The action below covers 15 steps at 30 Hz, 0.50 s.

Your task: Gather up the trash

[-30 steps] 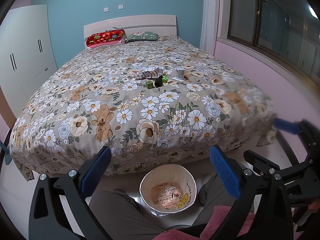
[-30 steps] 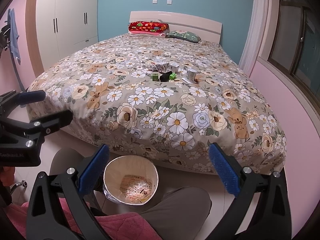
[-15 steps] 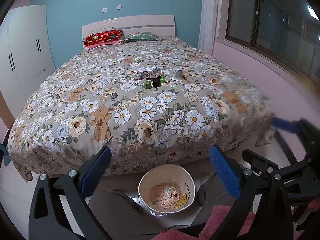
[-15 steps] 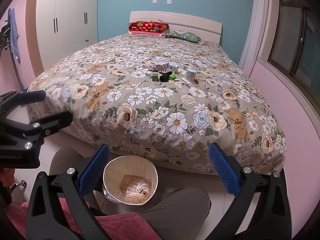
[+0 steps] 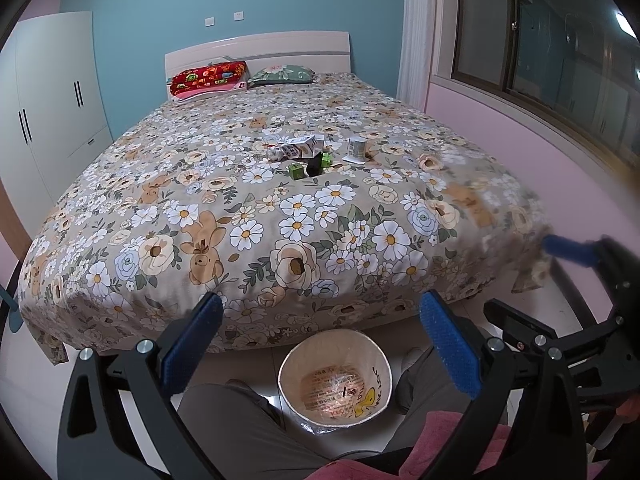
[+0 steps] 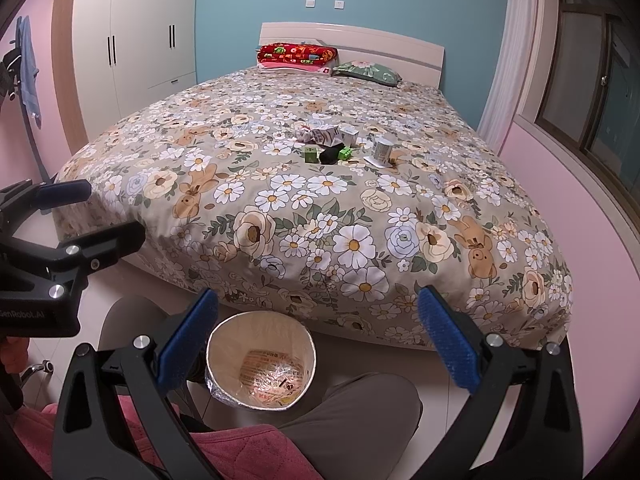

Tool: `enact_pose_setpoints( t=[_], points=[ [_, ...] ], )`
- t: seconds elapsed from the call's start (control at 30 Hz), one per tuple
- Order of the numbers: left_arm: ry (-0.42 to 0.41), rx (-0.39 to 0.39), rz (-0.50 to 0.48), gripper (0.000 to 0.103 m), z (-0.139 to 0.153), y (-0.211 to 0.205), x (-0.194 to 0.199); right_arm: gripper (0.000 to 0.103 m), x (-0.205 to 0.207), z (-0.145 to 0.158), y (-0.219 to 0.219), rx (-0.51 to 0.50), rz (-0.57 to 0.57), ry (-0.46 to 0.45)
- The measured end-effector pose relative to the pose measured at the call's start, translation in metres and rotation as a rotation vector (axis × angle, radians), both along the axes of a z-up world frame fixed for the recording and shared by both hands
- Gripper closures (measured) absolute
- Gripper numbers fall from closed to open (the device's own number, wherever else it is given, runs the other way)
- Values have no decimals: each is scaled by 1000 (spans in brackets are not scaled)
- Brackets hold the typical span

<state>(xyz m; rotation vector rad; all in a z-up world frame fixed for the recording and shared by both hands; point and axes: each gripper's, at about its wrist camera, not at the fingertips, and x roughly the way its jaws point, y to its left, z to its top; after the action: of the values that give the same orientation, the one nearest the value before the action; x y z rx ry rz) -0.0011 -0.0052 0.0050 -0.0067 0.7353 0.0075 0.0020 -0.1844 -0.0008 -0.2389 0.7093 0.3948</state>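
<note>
A small pile of trash lies mid-bed: a milk carton (image 5: pixel 301 147), a green box (image 5: pixel 296 171), a black scrap (image 5: pixel 314 167), and a small cup (image 5: pixel 357 148) on a paper. The same carton (image 6: pixel 325 135), green box (image 6: pixel 309 155) and cup (image 6: pixel 382 150) show in the right wrist view. A white waste bin (image 5: pixel 335 376) with a plastic liner stands on the floor at the bed's foot, between the person's knees; it also shows in the right wrist view (image 6: pixel 261 360). My left gripper (image 5: pixel 320 344) and right gripper (image 6: pixel 318 340) are both open and empty, held above the bin, far from the trash.
The floral-covered bed (image 5: pixel 248 216) fills the room's middle. A white wardrobe (image 6: pixel 132 40) stands left, a pink wall and window (image 5: pixel 560 60) right. Pillows (image 5: pixel 208 78) lie at the headboard. The person's legs (image 6: pixel 348 412) flank the bin.
The left wrist view has shifted slightly; the bed and bin sit a little further left and lower. Both grippers stay open and empty.
</note>
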Motion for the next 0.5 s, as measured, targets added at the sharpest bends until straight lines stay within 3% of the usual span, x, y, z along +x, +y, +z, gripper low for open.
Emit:
enact_pose_setpoints(
  t=[0.5],
  points=[
    [6, -9, -2, 3, 1, 2, 2, 6, 1, 1, 1, 1, 3, -4]
  ],
)
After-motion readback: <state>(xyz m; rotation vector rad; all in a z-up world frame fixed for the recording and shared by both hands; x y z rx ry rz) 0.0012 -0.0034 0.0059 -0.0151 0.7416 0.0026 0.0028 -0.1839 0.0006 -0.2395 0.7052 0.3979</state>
